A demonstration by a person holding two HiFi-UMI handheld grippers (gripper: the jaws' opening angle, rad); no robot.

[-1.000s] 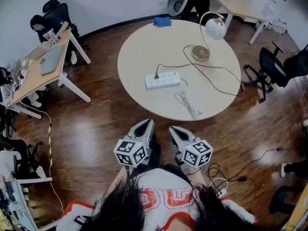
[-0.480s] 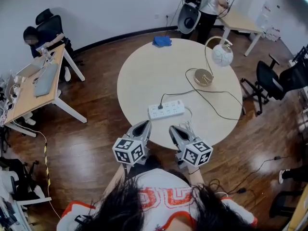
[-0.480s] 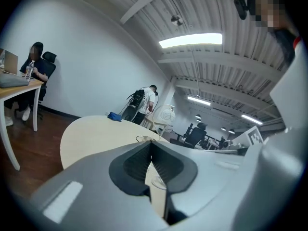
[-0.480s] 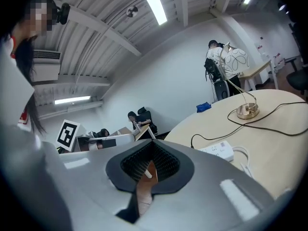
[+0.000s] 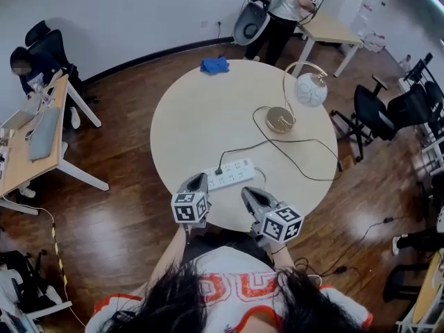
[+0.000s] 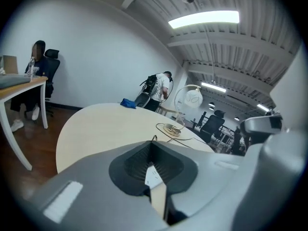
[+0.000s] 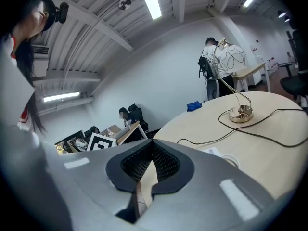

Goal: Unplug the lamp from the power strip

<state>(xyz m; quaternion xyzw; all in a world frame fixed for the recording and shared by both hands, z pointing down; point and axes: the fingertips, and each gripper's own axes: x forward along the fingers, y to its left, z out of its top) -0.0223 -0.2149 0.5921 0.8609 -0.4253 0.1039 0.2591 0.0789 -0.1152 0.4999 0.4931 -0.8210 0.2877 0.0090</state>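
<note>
A white power strip [image 5: 227, 174] lies near the round table's [image 5: 187, 109] front edge. The lamp's black plug [image 5: 219, 171] sits in its left end. Its cord [image 5: 305, 159] loops right and back to the brass lamp base [image 5: 279, 119] under a white globe shade [image 5: 311, 89]. My left gripper [image 5: 196, 181] is shut and empty, its tip by the strip's left end. My right gripper [image 5: 250, 194] is shut and empty at the table's front edge, just short of the strip's right end. The left gripper view [image 6: 153, 143] shows the lamp [image 6: 172, 128] ahead; the right gripper [image 7: 153, 142] faces the lamp base [image 7: 240, 112].
A blue cloth [image 5: 215, 65] lies at the table's far edge. A person [image 5: 277, 5] stands beyond the table by a desk [image 5: 326, 28]. Black office chairs [image 5: 378, 109] stand to the right. A wooden desk [image 5: 38, 134] with a seated person is at the left.
I have come up to the table, which now fills more of the view. Both grippers went forward from over the floor to the table's front edge; the left one sank toward the strip.
</note>
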